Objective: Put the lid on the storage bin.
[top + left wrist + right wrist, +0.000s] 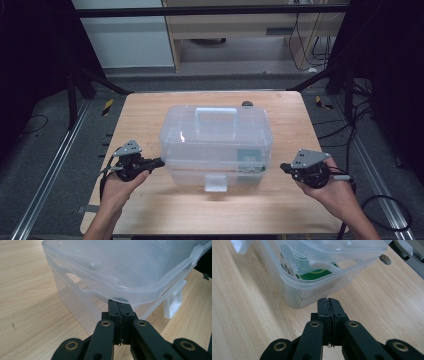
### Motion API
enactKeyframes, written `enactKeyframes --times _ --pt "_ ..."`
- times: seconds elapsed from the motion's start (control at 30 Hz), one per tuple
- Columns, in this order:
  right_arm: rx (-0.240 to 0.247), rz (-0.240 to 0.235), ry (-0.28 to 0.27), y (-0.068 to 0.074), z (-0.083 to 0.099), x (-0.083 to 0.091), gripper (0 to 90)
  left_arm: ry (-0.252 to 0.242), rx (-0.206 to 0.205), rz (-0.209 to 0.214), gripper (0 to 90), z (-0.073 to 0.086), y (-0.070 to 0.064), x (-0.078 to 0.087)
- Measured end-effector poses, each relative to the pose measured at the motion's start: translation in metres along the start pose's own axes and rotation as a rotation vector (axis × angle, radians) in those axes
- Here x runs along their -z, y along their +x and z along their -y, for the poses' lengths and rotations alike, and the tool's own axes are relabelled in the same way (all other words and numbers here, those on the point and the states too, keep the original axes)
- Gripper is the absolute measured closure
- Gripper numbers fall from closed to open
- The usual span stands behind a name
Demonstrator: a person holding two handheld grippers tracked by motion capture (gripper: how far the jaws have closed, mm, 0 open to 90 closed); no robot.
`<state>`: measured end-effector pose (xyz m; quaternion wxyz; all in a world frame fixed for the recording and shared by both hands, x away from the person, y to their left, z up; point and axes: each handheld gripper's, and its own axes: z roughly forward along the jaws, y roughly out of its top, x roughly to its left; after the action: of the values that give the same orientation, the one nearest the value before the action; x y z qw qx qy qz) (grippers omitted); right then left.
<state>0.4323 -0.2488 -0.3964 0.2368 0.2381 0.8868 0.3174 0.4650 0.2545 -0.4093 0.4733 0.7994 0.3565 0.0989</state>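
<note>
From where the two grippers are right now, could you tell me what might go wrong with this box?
Both grippers are shut, so neither can clamp anything as it stands. The left gripper sits right under the lid rim of the plastic box; pushing up might tip or slide the box if the front latch is fastened. The right gripper could shove its corner sideways.

The person's left hand (119, 186) comes up from the bottom of the high view and holds the black two-jaw left gripper (159, 162). Its jaws point to the right and are pressed tight together, with no gap between them. The person's right hand (334, 187) holds the black two-jaw right gripper (283, 167). Its jaws point to the left and are pressed together too. Both forearms are bare and slant in toward the middle. The two grippers face each other, well apart.
</note>
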Motion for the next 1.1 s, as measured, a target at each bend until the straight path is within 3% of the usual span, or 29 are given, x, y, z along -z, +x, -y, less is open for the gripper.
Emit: enactKeyframes --times 0.13,0.5,0.63,0.73,0.9,1.1 --pt "-0.003 -0.002 0.0 0.001 0.001 -0.003 88.4 0.018 -0.019 -0.016 89.9 0.002 -0.002 0.0" --pt "-0.011 -0.003 0.006 0.003 0.006 -0.01 88.3 0.037 -0.009 -0.022 89.9 0.011 -0.001 -0.001" --pt "-0.017 -0.004 0.007 0.002 0.007 -0.01 88.2 0.069 -0.012 -0.05 89.9 0.018 -0.001 -0.001" --pt "-0.019 -0.001 0.009 0.002 0.009 -0.011 88.1 0.039 0.019 -0.034 89.8 0.026 -0.001 0.002" --pt "-0.027 -0.001 0.012 0.001 0.013 -0.013 88.0 0.032 0.013 -0.063 89.4 0.031 -0.002 0.009" --pt "-0.041 -0.005 0.017 0.002 0.018 -0.019 88.0 0.054 -0.02 -0.111 87.0 0.031 0.0 0.011"
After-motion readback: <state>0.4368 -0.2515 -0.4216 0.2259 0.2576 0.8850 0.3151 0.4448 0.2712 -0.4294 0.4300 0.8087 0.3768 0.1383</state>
